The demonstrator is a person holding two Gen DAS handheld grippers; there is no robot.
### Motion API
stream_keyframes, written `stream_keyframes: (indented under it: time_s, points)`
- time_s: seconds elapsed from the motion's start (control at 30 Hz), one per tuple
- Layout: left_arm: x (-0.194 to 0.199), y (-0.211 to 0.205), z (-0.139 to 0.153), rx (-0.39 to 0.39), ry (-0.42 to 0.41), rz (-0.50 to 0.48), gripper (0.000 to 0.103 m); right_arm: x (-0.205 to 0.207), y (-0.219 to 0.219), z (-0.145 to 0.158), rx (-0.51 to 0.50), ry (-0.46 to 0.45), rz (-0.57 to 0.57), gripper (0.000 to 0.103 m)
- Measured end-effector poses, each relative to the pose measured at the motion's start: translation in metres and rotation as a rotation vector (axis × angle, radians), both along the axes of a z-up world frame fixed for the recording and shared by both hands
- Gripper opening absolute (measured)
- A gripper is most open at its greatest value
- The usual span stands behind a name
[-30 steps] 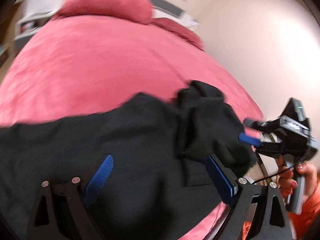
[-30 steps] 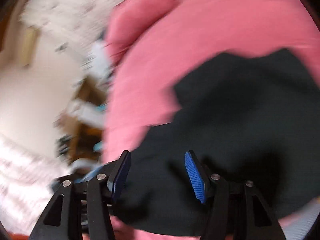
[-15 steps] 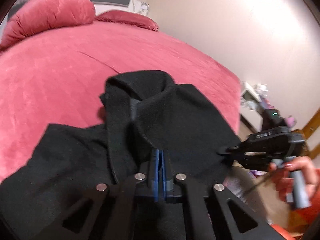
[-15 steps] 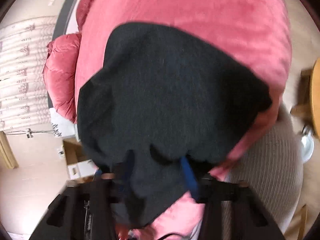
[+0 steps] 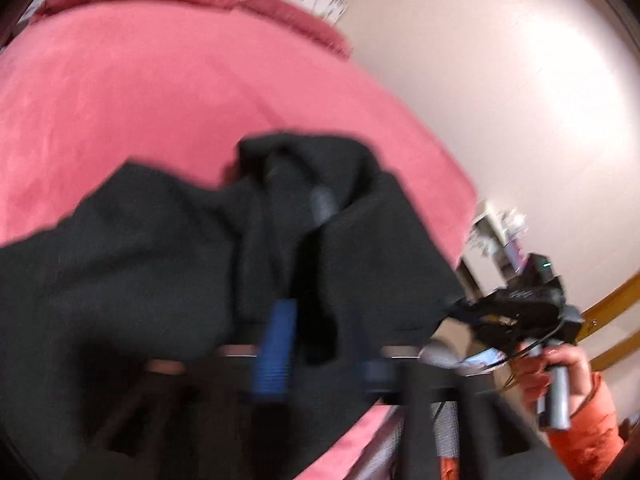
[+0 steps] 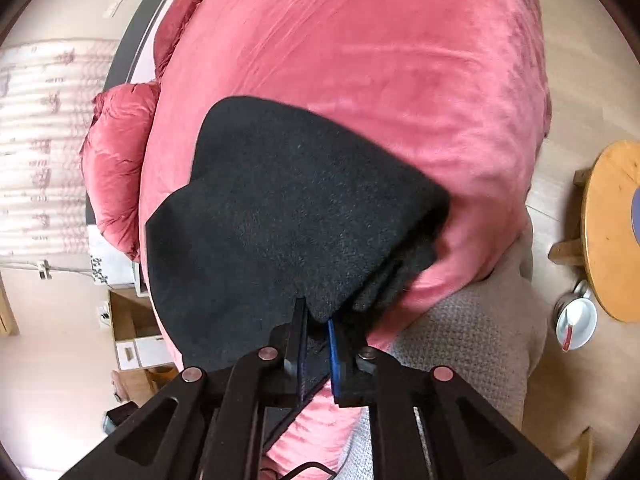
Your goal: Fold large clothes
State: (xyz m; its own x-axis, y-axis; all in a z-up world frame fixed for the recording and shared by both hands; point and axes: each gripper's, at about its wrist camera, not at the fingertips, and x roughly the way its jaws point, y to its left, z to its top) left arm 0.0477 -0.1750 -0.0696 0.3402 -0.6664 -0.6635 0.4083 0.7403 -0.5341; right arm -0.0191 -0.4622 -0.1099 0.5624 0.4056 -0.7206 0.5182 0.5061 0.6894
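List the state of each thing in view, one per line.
Black fleece garment: partly folded, one edge lifted, rest lying on the bed.
Pink velvet bedspread: spread flat under the garment.
Right gripper: shut on the garment's edge.
Left gripper: blurred, appears open over the garment.
Round wooden table: standing on the floor.

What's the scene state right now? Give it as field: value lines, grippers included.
surface: pink bedspread
garment: black garment, bunched near the bed's edge
right gripper: right gripper shut on a corner of the fabric
left gripper: left gripper blurred by motion, blue pad against the cloth; jaw state unclear
pillows: pink pillows at the head of the bed
nearby: round wooden table beside the bed
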Motion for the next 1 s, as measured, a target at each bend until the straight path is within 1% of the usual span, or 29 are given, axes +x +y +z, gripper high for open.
stream_keyframes:
  time_s: [0.03, 0.07, 0.1, 0.13, 0.17, 0.2, 0.23, 0.27, 0.3, 0.33, 0.37, 0.4, 0.43, 0.47, 0.5, 0.53, 0.57, 0.6, 0.63, 0.67, 0.7, 0.73, 0.77, 0.8, 0.83, 0.87, 0.93, 0.97, 1.0]
  points:
    - [-0.003, -0.004, 0.008, 0.005, -0.051, 0.011, 0.096, 0.005, 0.006, 0.005, -0.038, -0.005, 0.018, 0.016]
    - [-0.004, -0.009, 0.011, 0.017, -0.084, 0.016, 0.097, 0.007, 0.009, 0.009, -0.054, -0.018, 0.026, 0.024]
    - [-0.001, -0.018, 0.011, 0.032, -0.097, -0.002, 0.097, 0.008, 0.011, 0.01, -0.048, -0.025, 0.026, 0.028]
    - [0.004, -0.031, 0.006, 0.057, -0.072, -0.052, 0.096, 0.01, 0.014, 0.009, -0.034, -0.025, 0.021, 0.031]
    - [0.008, -0.043, -0.002, 0.095, -0.036, -0.096, 0.092, 0.012, 0.016, 0.01, -0.019, -0.024, 0.015, 0.031]
    - [0.013, -0.06, -0.015, 0.163, 0.009, -0.144, 0.071, 0.012, 0.017, 0.005, -0.009, -0.021, 0.013, 0.031]
    - [0.017, -0.072, -0.031, 0.241, 0.065, -0.176, 0.021, 0.012, 0.018, 0.002, -0.006, -0.018, 0.012, 0.031]
    - [0.02, -0.079, -0.043, 0.242, 0.141, -0.217, 0.002, 0.012, 0.019, 0.0, -0.013, -0.019, 0.012, 0.028]
    - [0.02, -0.079, -0.042, 0.203, 0.165, -0.226, 0.003, 0.013, 0.015, 0.007, -0.021, -0.028, 0.02, 0.024]
    - [0.018, -0.075, -0.031, 0.175, 0.127, -0.207, 0.003, 0.013, 0.015, 0.008, -0.031, -0.038, 0.037, 0.012]
    - [0.016, -0.067, -0.006, 0.125, 0.055, -0.178, 0.003, 0.015, 0.022, 0.014, -0.049, -0.066, 0.047, 0.012]
    - [0.013, -0.056, 0.018, 0.056, 0.008, -0.158, 0.003, 0.014, 0.022, 0.02, -0.048, -0.1, 0.051, 0.011]
    - [0.01, -0.043, 0.041, 0.003, -0.049, -0.135, 0.003, 0.011, 0.021, 0.029, -0.03, -0.16, 0.053, 0.011]
    - [0.007, -0.035, 0.055, -0.01, -0.085, -0.123, 0.003, 0.009, 0.02, 0.037, 0.005, -0.225, 0.05, 0.011]
    - [0.005, -0.027, 0.066, 0.009, -0.111, -0.125, 0.003, 0.009, 0.019, 0.043, 0.056, -0.279, 0.057, 0.011]
    - [0.004, -0.024, 0.063, 0.035, -0.102, -0.13, 0.003, 0.011, 0.02, 0.044, 0.102, -0.308, 0.078, 0.011]
    - [0.002, -0.021, 0.053, 0.067, -0.084, -0.131, 0.003, 0.016, 0.027, 0.042, 0.094, -0.271, 0.116, 0.011]
    - [0.001, -0.022, 0.033, 0.118, -0.049, -0.133, 0.003, 0.02, 0.034, 0.037, 0.05, -0.213, 0.157, 0.011]
    - [0.0, -0.022, 0.002, 0.175, 0.012, -0.147, 0.003, 0.025, 0.042, 0.028, -0.007, -0.147, 0.196, 0.011]
    - [-0.001, -0.022, -0.021, 0.212, 0.056, -0.155, 0.004, 0.027, 0.048, 0.014, -0.057, -0.079, 0.206, 0.011]
    - [-0.002, -0.022, -0.043, 0.241, 0.094, -0.155, 0.009, 0.028, 0.049, 0.004, -0.065, -0.043, 0.2, 0.011]
    - [-0.005, -0.016, -0.056, 0.212, 0.106, -0.135, 0.009, 0.027, 0.048, -0.005, -0.049, -0.026, 0.187, 0.011]
    - [-0.007, -0.011, -0.054, 0.177, 0.1, -0.112, 0.01, 0.025, 0.045, -0.01, -0.007, -0.026, 0.164, 0.011]
    - [-0.009, -0.009, -0.051, 0.161, 0.105, -0.111, 0.015, 0.023, 0.042, -0.01, 0.02, -0.029, 0.155, 0.011]
    - [-0.01, -0.01, -0.048, 0.169, 0.103, -0.122, 0.03, 0.023, 0.04, -0.009, 0.021, -0.034, 0.158, 0.011]
    - [-0.012, -0.012, -0.044, 0.182, 0.09, -0.136, 0.039, 0.023, 0.039, -0.005, -0.003, -0.036, 0.166, 0.011]
    - [-0.009, -0.015, -0.038, 0.206, 0.057, -0.142, 0.08, 0.022, 0.039, -0.003, -0.019, -0.028, 0.17, 0.011]
    - [-0.01, -0.016, -0.037, 0.274, 0.036, -0.109, 0.09, 0.02, 0.038, -0.002, -0.015, -0.021, 0.161, 0.011]
    - [-0.001, -0.02, -0.039, 0.327, 0.018, -0.071, 0.096, 0.018, 0.037, -0.001, -0.011, -0.017, 0.15, 0.011]
